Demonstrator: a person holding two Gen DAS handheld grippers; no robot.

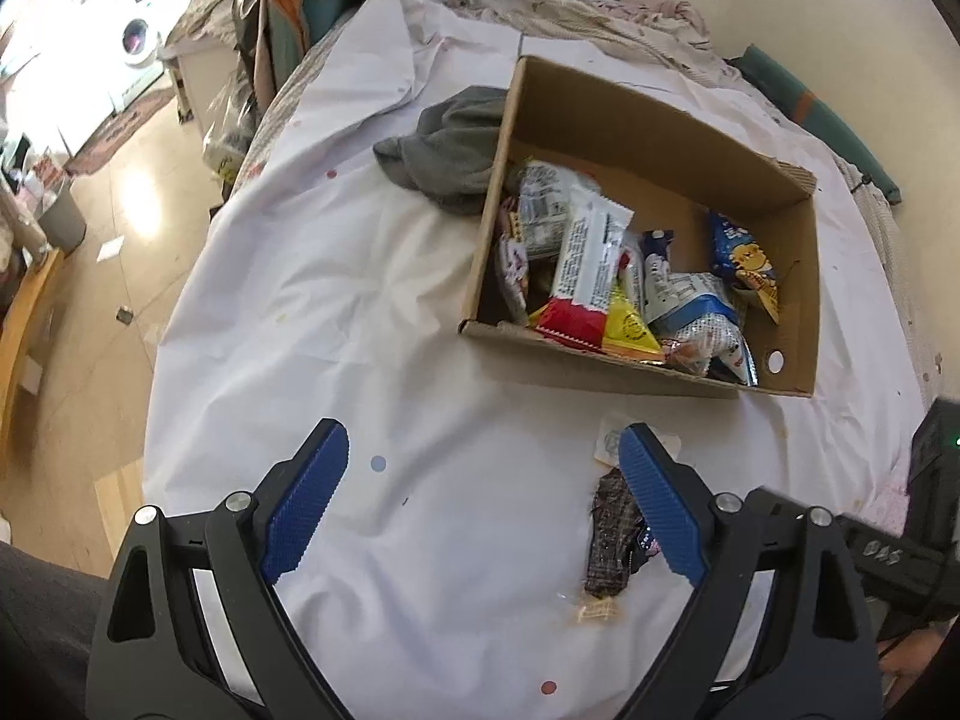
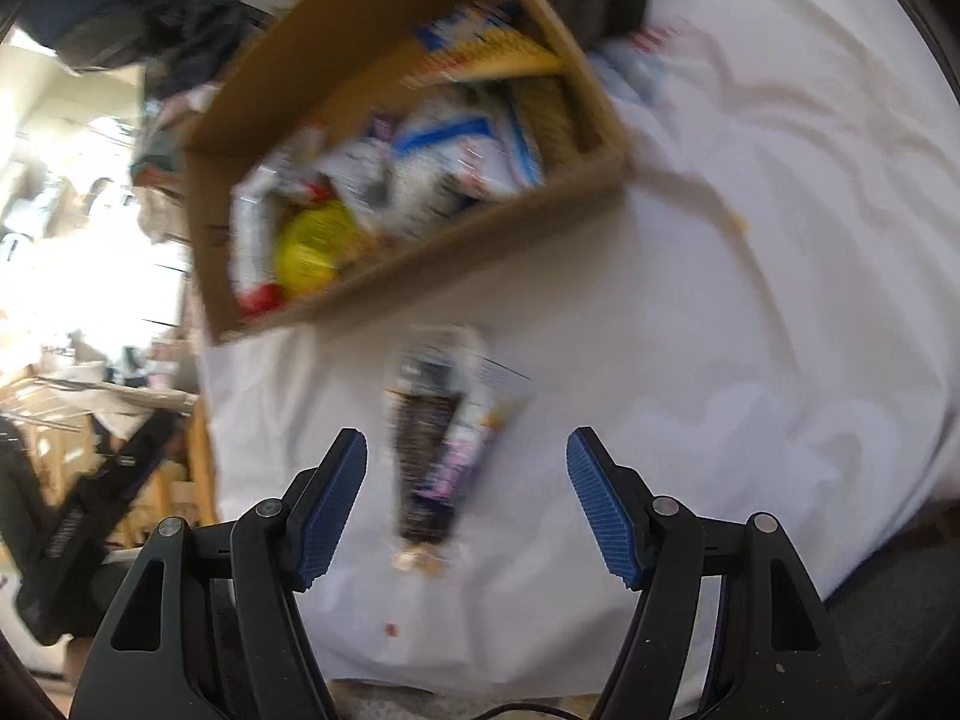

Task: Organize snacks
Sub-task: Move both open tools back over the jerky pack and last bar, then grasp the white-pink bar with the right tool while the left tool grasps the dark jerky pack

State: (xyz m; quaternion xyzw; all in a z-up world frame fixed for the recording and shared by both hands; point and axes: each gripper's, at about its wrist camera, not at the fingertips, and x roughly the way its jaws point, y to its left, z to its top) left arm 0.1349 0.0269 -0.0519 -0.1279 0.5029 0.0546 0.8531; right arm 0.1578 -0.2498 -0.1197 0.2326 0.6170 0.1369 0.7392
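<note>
On white sheet, short of cardboard box (image 1: 798, 294), lies one dark snack packet (image 2: 432, 468). Right gripper (image 2: 468, 480) released, nothing clasped; packet sits just ahead between its open jaws, long axis running away toward box. Left gripper (image 1: 483, 480) also wide, empty, packet under its right-side finger. Right hand judged better placed
</note>
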